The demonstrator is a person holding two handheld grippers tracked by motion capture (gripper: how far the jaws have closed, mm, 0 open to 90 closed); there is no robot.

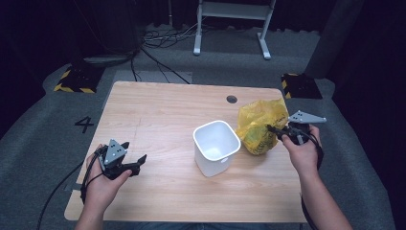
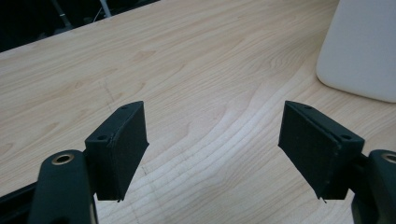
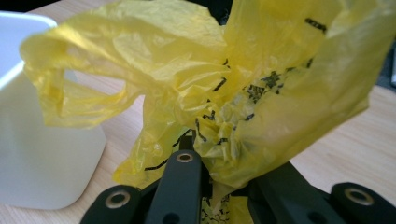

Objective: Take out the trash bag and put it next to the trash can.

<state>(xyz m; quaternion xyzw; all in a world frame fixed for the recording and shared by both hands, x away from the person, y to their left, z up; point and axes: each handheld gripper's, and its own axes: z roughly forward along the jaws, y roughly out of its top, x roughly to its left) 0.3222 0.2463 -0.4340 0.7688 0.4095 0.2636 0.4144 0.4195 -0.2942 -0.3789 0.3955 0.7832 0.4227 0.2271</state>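
Observation:
A white empty bin (image 1: 216, 146) stands upright at the middle of the wooden table (image 1: 158, 110). Just right of it sits a crumpled yellow plastic bag (image 1: 260, 124) with black print. My right gripper (image 1: 271, 128) is shut on the bag's right side; in the right gripper view the yellow film (image 3: 243, 102) bunches between the closed jaws, with the bin (image 3: 42, 154) at the left. My left gripper (image 1: 136, 165) rests low at the table's front left, open and holding nothing. In the left gripper view, bare wood lies between the wide-apart pads (image 2: 119, 149) and the bin's corner (image 2: 364, 51) shows at the upper right.
A round cable hole (image 1: 231, 99) lies in the tabletop near its far edge. Beyond the table are floor cables (image 1: 158, 43), a white frame's legs (image 1: 230, 28) and yellow-black striped blocks (image 1: 74, 81) on grey carpet.

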